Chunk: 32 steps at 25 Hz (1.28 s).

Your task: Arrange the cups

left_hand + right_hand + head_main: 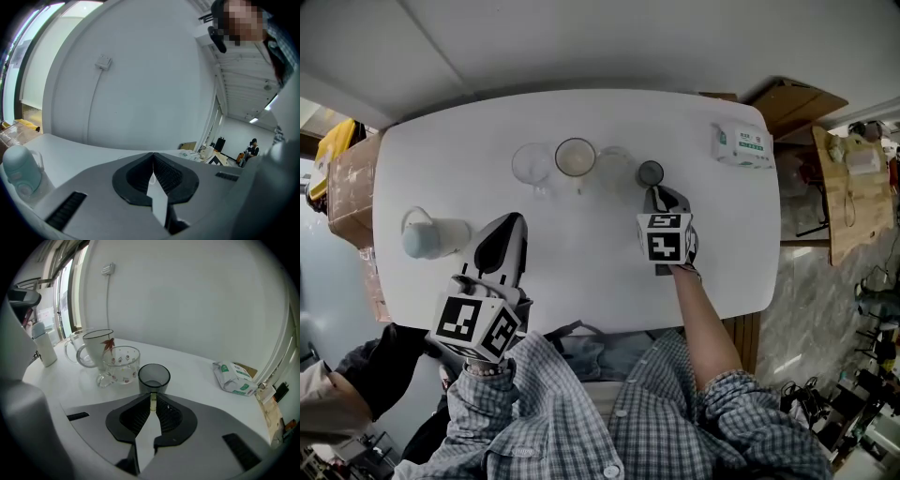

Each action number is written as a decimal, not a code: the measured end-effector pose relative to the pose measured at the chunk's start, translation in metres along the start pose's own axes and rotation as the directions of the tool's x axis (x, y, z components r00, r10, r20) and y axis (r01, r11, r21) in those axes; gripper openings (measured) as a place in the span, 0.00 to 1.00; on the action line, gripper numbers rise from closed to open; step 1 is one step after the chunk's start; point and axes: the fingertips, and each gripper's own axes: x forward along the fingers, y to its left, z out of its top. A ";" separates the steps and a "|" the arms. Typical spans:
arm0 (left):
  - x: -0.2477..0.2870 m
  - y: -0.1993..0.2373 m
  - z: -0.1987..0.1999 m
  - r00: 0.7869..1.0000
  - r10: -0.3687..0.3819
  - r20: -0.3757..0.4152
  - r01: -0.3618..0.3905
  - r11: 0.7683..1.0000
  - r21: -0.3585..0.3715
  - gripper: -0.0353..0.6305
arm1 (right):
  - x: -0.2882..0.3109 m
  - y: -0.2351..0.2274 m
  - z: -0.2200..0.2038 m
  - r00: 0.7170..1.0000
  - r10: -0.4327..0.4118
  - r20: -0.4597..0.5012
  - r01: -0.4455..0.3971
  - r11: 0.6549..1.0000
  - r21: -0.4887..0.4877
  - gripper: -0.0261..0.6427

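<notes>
**Right claw clenched at the small dark cup; left claw clenched on nothing**

Four cups stand in a row along the far edge of the white table point(441, 141). From the left end they are a clear glass cup point(532, 162), a white mug point(576, 157) with a dark rim and a red leaf print, a clear patterned cup point(616, 161) and a small dark cup point(650, 172). The patterned cup stands just beside the white mug, and the dark cup is a little apart at the right end.

The right claw point(655, 190) points down at the dark cup from the near side. In the right gripper view its jaws stand almost together, nipping a thin pale strip at the cup's near side. That strip looks like part of the small dark cup point(153, 377), perhaps its handle, though I cannot be sure.

The left claw point(514, 218) hangs over the near left part of the table. Its jaws are pressed together with nothing between them.

A pale jug point(427, 234) with a handle stands near the left edge. A packet of wipes point(742, 145) lies at the far right corner.
</notes>
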 end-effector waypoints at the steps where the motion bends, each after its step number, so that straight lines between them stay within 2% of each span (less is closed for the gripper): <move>1: -0.001 0.001 0.000 1.000 0.004 0.000 -0.004 1.000 -0.001 0.07 | 0.003 0.000 0.003 1.000 0.000 0.004 0.000 1.000 0.005 0.11; 8: -0.004 0.004 -0.001 1.000 0.015 -0.001 -0.015 1.000 -0.010 0.07 | 0.009 0.008 0.009 0.999 0.040 0.017 -0.040 0.999 -0.012 0.12; 11: -0.004 0.005 -0.001 1.000 0.012 0.003 -0.012 1.000 -0.012 0.07 | 0.001 0.010 0.011 0.998 0.054 0.036 -0.053 0.998 -0.023 0.18; 13: -0.004 0.005 -0.001 1.000 0.009 0.005 -0.009 1.000 -0.015 0.07 | -0.012 0.012 0.013 0.997 0.052 0.062 -0.051 0.999 -0.018 0.18; 16: -0.003 0.005 0.000 1.000 0.008 0.007 -0.008 1.000 -0.015 0.07 | -0.029 0.032 0.015 0.992 0.095 0.082 -0.092 0.995 -0.029 0.18; 19: -0.004 0.005 0.002 1.000 0.009 0.010 -0.009 1.000 -0.015 0.07 | -0.031 0.063 0.013 0.984 0.161 0.070 -0.158 0.986 -0.054 0.18; 22: -0.008 0.007 0.003 1.000 0.019 0.014 -0.019 1.000 -0.014 0.07 | -0.022 0.084 0.012 0.981 0.189 0.047 -0.185 0.980 -0.077 0.18; 28: -0.018 0.014 0.004 0.999 0.045 0.016 -0.044 0.999 -0.020 0.07 | -0.009 0.087 0.015 0.990 0.143 0.010 -0.141 0.984 -0.108 0.18; 32: -0.023 0.019 0.003 0.998 0.057 0.021 -0.056 0.998 -0.025 0.07 | -0.006 0.077 0.016 0.994 0.110 0.014 -0.108 0.989 -0.100 0.14</move>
